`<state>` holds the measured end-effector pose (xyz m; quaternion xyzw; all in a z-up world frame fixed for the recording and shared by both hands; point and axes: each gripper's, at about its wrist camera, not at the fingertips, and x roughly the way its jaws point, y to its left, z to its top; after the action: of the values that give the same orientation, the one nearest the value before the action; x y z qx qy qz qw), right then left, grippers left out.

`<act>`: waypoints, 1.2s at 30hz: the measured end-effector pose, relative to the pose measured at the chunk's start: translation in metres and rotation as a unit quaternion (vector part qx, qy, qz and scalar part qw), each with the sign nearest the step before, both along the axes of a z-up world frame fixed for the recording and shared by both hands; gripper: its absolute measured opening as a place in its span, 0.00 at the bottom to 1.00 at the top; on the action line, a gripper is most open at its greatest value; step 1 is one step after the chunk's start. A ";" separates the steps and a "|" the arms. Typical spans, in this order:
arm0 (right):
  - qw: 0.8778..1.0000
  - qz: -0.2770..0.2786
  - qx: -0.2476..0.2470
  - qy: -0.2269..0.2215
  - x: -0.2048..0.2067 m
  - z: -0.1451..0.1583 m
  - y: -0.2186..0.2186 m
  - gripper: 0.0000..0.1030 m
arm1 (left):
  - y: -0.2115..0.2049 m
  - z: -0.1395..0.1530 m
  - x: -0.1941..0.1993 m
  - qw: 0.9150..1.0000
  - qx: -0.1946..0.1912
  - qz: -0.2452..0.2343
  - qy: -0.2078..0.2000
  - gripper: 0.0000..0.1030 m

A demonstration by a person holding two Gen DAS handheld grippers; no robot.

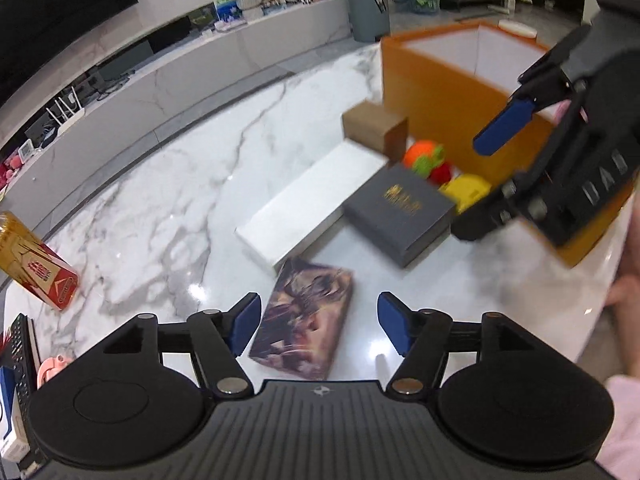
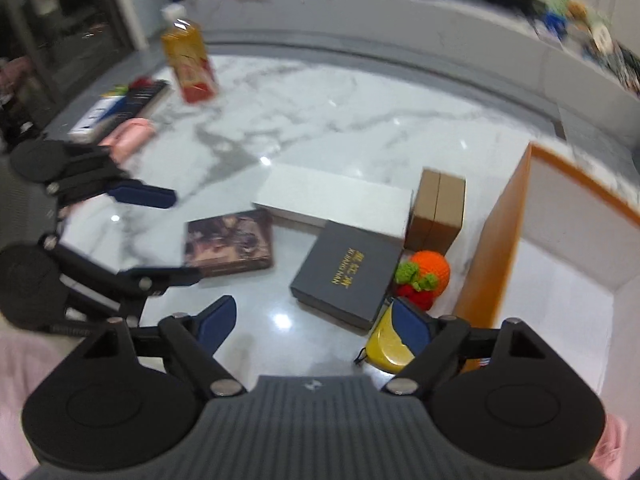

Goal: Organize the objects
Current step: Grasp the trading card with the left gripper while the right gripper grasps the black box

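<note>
Your left hand-held gripper [image 1: 318,322] hangs low over the marble table [image 1: 160,208] with its blue-padded fingers spread wide and nothing between them; the picture-covered box [image 1: 304,320] lies on the table below the gap. Your right hand-held gripper [image 2: 316,326] is likewise spread and grasps nothing, its right pad passing in front of the yellow object [image 2: 386,344], though contact cannot be judged.

The things to sort sit clustered at the table's middle. The long white box [image 1: 308,204] lies flat, its near end just beside the picture-covered box. The dark grey box [image 1: 400,212] rests against the white one and carries gold lettering; from the right wrist view you can read Latin letters beside Chinese characters on it [image 2: 348,272], but the blur makes the exact word uncertain. A brown cardboard box [image 2: 438,210] stands upright at the white box's far end, close to the orange bin [image 2: 496,236], whose inside is white. Wedged between the grey box, the cardboard box and the bin wall are a crocheted orange fruit with green leaves [image 2: 430,270], a red crocheted piece [image 2: 418,296] under it, and the yellow object nearest you.

Off to the left, well apart from the cluster, a gold and red carton [image 1: 36,256] stands tilted; its print is too smeared to read. Near it lie a dark remote [image 1: 20,356] and a pink item [image 1: 52,366].
</note>
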<state>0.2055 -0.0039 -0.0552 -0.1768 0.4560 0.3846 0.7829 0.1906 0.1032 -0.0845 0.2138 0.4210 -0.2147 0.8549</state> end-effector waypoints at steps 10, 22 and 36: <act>0.991 -0.112 -0.064 -0.022 0.036 -0.026 0.040 0.93 | 0.011 -0.036 0.034 0.999 -0.004 -0.025 0.030 0.79; 0.984 -0.145 -0.088 0.056 0.052 -0.059 0.054 0.91 | 0.013 -0.049 0.044 0.998 -0.026 -0.035 0.040 0.78; 0.985 -0.140 -0.080 0.064 0.057 -0.069 0.053 0.76 | 0.012 -0.055 0.039 0.998 -0.026 -0.006 0.054 0.70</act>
<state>0.2626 0.0489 -0.1244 -0.1487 0.5546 0.2439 0.7816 0.2297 0.1148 -0.1393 0.1819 0.4593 -0.2425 0.8350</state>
